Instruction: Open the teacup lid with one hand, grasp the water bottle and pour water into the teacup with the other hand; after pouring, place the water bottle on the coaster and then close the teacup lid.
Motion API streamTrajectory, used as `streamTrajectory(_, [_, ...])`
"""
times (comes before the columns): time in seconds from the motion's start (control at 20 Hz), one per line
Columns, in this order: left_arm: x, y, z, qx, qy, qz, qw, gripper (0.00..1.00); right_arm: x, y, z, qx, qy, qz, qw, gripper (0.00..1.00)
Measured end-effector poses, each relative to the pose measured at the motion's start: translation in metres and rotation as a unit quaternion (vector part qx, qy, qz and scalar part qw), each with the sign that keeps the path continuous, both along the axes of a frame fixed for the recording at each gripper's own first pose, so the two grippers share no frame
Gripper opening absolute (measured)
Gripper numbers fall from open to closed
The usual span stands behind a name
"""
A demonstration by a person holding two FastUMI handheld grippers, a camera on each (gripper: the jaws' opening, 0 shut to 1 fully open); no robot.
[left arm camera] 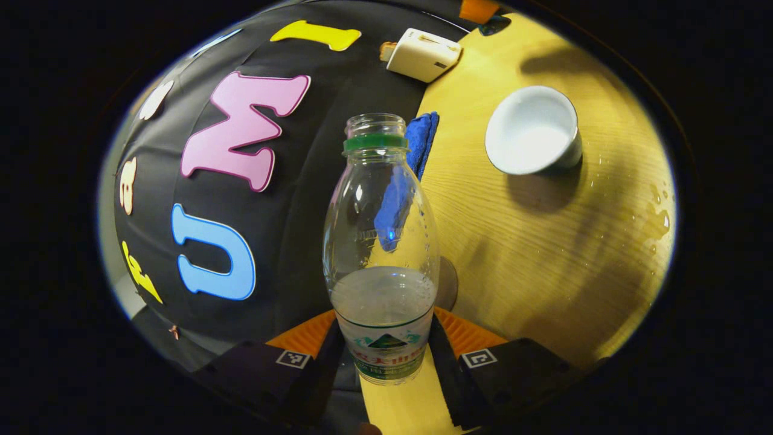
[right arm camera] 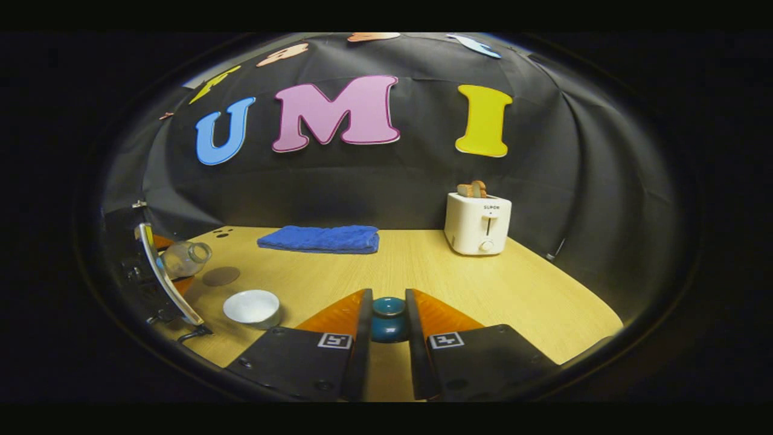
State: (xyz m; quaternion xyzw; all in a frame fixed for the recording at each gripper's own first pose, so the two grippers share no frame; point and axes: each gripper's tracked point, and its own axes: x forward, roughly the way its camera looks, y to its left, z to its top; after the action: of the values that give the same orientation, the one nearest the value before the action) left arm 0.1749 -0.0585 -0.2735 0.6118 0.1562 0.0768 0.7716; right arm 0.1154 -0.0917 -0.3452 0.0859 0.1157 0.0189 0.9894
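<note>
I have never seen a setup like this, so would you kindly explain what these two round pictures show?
A person holds a two-finger gripper in each hand, and each carries a fisheye camera looking along its own fingers. In the left gripper view, the left gripper clamps an uncapped water bottle, partly full, above a wooden table; the open white teacup stands beyond it. In the right gripper view, the right gripper holds the dark blue teacup lid. A brown coaster, a folded blue towel and a white toaster sit on the table.
</note>
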Motion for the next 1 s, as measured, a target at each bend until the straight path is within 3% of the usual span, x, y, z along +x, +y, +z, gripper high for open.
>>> streamTrajectory(0.4, [0.000, -0.001, 0.009, 0.074, 0.001, -0.004, 0.997, 0.75, -0.003, -0.003, 0.005, -0.013, -0.010, 0.020, 1.000, 0.31])
streamTrajectory(0.45, [0.001, -0.001, 0.010, 0.085, 0.001, -0.006, 0.996, 0.75, -0.004, -0.005, 0.006, -0.014, -0.010, 0.024, 1.000, 0.36])
streamTrajectory(0.55, [0.004, 0.001, 0.016, 0.116, -0.002, -0.010, 0.993, 0.76, -0.006, -0.007, 0.008, -0.018, -0.014, 0.028, 0.999, 0.31])
streamTrajectory(0.9, [0.011, 0.005, 0.021, 0.173, 0.001, -0.026, 0.985, 0.76, -0.010, -0.015, 0.004, -0.026, -0.016, 0.035, 0.999, 0.31])
streamTrajectory(0.95, [0.011, 0.003, 0.022, 0.178, 0.001, -0.027, 0.984, 0.76, -0.010, -0.017, 0.003, -0.027, -0.015, 0.036, 0.999, 0.36])
streamTrajectory(1.0, [0.011, 0.002, 0.022, 0.184, 0.000, -0.030, 0.983, 0.76, -0.012, -0.018, 0.003, -0.027, -0.015, 0.036, 0.999, 0.31])
